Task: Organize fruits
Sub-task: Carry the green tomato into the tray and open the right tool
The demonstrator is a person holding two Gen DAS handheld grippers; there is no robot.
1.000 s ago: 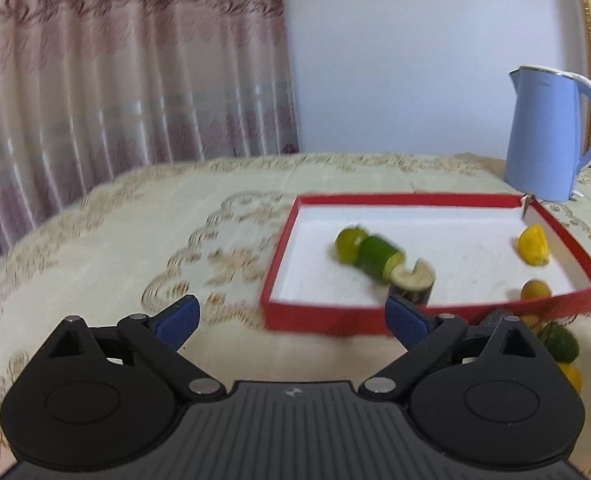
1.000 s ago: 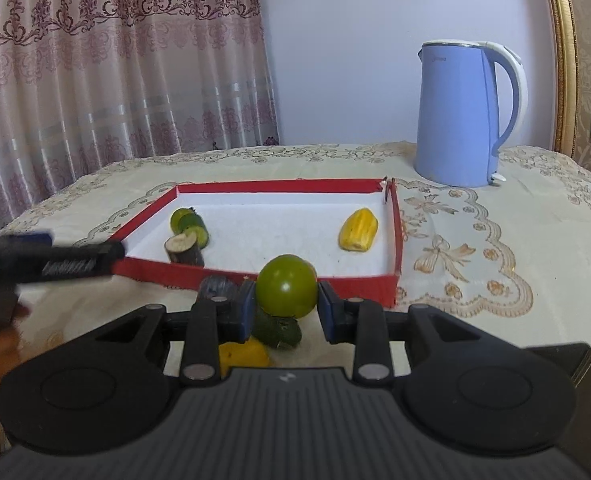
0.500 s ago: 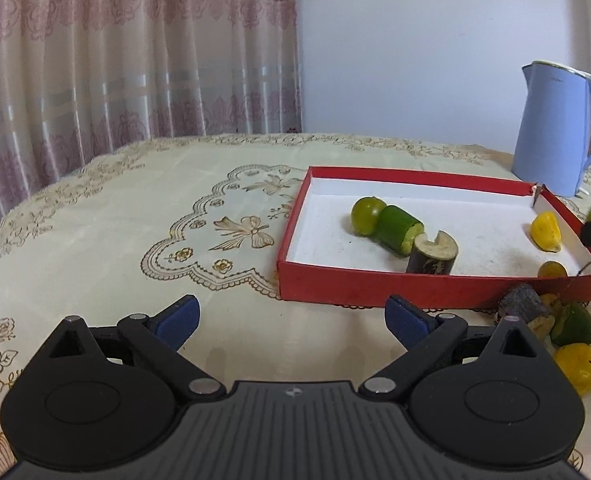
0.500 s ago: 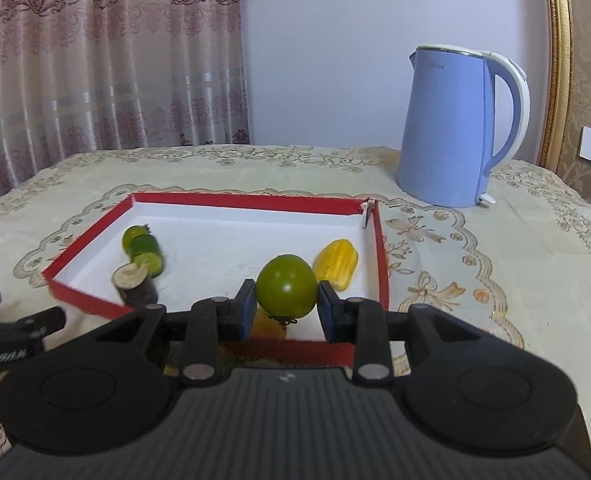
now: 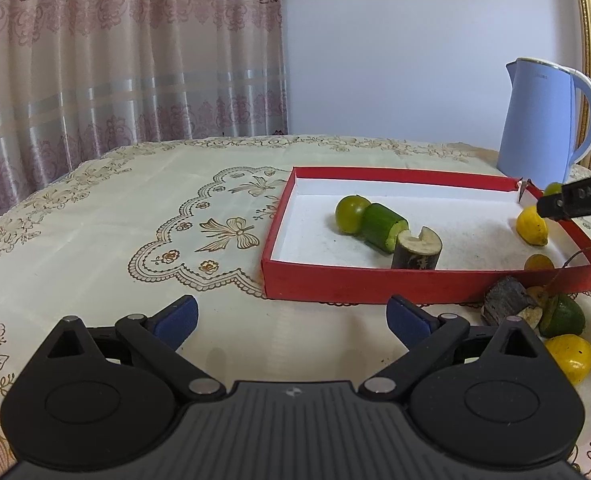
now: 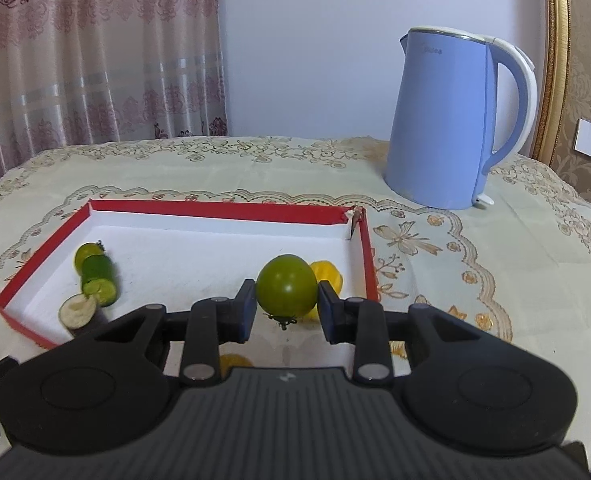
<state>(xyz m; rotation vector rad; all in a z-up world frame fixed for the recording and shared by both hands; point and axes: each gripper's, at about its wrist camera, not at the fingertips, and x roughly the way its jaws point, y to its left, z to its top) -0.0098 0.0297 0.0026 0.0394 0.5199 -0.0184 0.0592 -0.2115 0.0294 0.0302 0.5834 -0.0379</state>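
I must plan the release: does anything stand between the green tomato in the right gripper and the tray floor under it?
Partly. A yellow fruit lies just behind the tomato near the tray right wall; the floor to its left is bare.

We see that our left gripper (image 5: 291,314) has a matte black ribbed body, two round housings with circular recesses, silver pivot pins on angled black links, and blue finger pads (image 5: 177,316). Our right gripper (image 6: 286,310) is built alike, with a small light emblem at the centre.
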